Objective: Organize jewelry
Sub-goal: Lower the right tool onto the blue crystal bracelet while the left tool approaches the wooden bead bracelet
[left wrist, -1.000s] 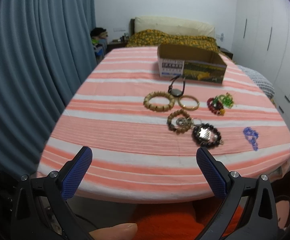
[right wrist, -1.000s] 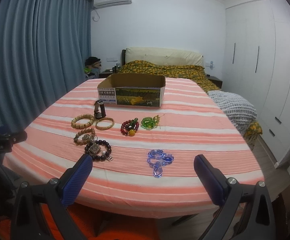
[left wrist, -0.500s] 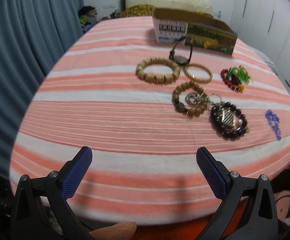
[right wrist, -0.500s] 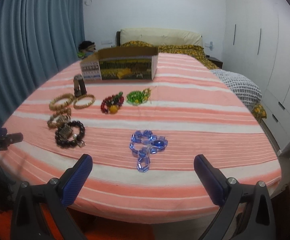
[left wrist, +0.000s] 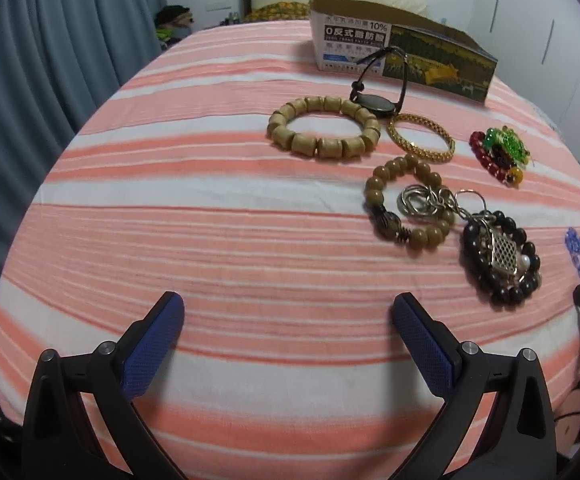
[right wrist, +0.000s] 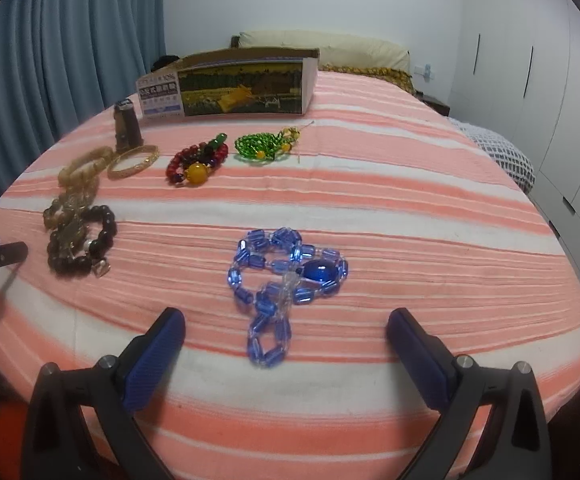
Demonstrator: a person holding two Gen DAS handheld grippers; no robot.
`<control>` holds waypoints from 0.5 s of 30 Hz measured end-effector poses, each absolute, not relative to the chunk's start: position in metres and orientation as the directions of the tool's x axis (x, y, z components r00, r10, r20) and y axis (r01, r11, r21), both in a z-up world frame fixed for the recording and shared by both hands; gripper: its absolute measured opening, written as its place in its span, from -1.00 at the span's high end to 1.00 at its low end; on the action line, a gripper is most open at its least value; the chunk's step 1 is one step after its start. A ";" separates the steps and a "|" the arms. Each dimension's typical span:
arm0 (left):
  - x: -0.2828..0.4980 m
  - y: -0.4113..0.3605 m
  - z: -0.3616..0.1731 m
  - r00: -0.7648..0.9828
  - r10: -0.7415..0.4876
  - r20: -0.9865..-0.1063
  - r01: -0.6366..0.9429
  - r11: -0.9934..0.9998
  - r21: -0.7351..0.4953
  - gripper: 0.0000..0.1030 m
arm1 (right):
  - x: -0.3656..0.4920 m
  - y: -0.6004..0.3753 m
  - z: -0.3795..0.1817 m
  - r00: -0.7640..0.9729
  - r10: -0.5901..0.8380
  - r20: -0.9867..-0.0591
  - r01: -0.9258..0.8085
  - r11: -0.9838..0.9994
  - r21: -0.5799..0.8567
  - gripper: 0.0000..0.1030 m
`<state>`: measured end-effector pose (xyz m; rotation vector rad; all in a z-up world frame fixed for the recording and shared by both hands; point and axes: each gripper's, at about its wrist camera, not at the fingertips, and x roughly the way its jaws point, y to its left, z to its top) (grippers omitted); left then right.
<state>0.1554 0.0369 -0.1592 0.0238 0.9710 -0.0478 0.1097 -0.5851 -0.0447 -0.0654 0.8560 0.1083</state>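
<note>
Blue bead bracelet point(right wrist: 285, 280) btwn wide-open right claw point(right wrist: 285, 334) tips

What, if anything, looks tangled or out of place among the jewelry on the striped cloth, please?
The keyring cluster lies across the round-bead wooden bracelet and reaches the black bead bracelet, so these look entangled. The rest lies apart; none is visibly in the cardboard box.

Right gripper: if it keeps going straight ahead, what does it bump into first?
Most likely the blue bead bracelet. It lies right ahead of the open right gripper, between its fingers; how high the gripper is above the cloth is unclear.
</note>
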 end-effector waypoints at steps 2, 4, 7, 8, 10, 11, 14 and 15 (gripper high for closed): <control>0.162 0.038 -0.158 0.546 -0.035 -0.837 0.061 0.998 -0.002 -0.99 | 0.115 -0.584 -0.043 0.631 0.062 -0.773 -0.115 0.993 -0.015 -1.00; 0.172 0.038 -0.159 0.543 -0.034 -0.839 0.062 0.998 -0.001 -0.99 | 0.117 -0.585 -0.043 0.631 0.058 -0.773 -0.109 0.994 -0.014 -1.00; 0.184 0.040 -0.159 0.541 -0.030 -0.841 0.052 0.999 -0.002 -0.99 | 0.122 -0.584 -0.044 0.637 0.046 -0.770 -0.090 0.996 -0.015 -1.00; 0.188 0.041 -0.158 0.539 -0.030 -0.841 0.052 0.999 -0.003 -0.99 | 0.123 -0.584 -0.044 0.640 0.044 -0.767 -0.086 0.996 -0.015 -1.00; 0.195 0.041 -0.158 0.541 -0.036 -0.840 0.061 0.998 -0.004 -0.99 | 0.125 -0.582 -0.046 0.654 0.044 -0.756 -0.086 0.996 -0.017 -1.00; 0.199 0.042 -0.157 0.543 -0.040 -0.839 0.067 0.998 -0.004 -0.99 | 0.125 -0.582 -0.046 0.661 0.044 -0.749 -0.087 0.996 -0.018 -1.00; 0.213 0.043 -0.157 0.542 -0.040 -0.840 0.076 0.997 0.001 -0.99 | 0.128 -0.580 -0.046 0.668 0.047 -0.743 -0.092 0.996 -0.020 -0.98; 0.216 0.043 -0.156 0.541 -0.042 -0.840 0.078 0.997 0.001 -0.99 | 0.129 -0.580 -0.046 0.667 0.051 -0.744 -0.097 0.995 -0.019 -0.95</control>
